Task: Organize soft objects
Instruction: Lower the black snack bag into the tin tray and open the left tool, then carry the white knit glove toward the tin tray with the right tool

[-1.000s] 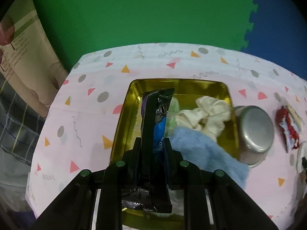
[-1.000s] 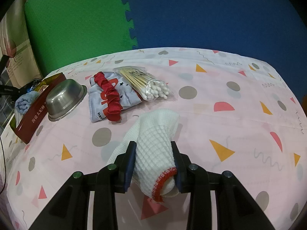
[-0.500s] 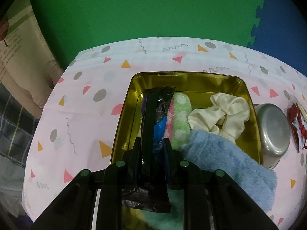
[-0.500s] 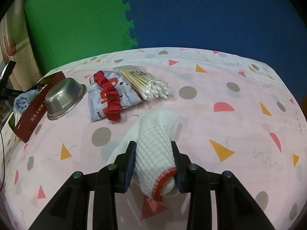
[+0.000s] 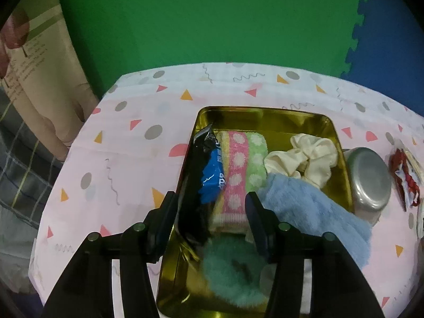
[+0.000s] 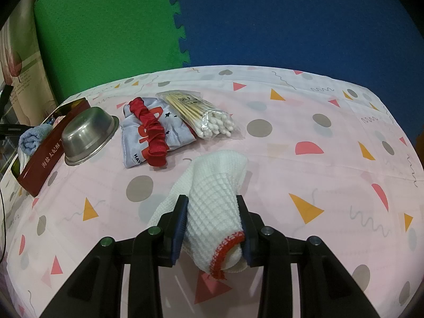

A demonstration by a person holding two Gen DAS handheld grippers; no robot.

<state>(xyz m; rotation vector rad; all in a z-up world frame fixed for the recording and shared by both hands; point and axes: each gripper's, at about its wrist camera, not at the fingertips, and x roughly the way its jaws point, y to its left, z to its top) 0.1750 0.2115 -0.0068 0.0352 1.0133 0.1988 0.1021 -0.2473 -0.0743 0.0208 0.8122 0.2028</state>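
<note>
My left gripper (image 5: 210,208) is over the gold tin (image 5: 265,116), and its jaws are opening right now. Between them I see the black and blue foil packet (image 5: 209,175) and the striped polka-dot cloth (image 5: 238,169), but the pads are clear of both. The packet leans against the tin's left wall. The polka-dot cloth lies just right of it, touching it. At the near end of the tin sits a fluffy teal piece (image 5: 233,270). A light blue towel (image 5: 312,212) drapes over the tin's right rim, and a cream scrunchie (image 5: 304,156) rests at the far right inside.

Just outside the tin on the right there's an upturned steel bowl (image 5: 369,182), touching the tin's wall.

On my right side, the right gripper (image 6: 212,220) is clamped on a rolled white waffle cloth with red trim (image 6: 214,198); its far end rests on the counter (image 6: 318,159). Further out on the pink patterned cover I have a grey printed pouch (image 6: 172,127) with a red scrunchie (image 6: 151,129) lying across it, and a bag of cotton swabs (image 6: 201,114) resting partly on the pouch's right side. The tin shows up far left in this view, red outside.
</note>
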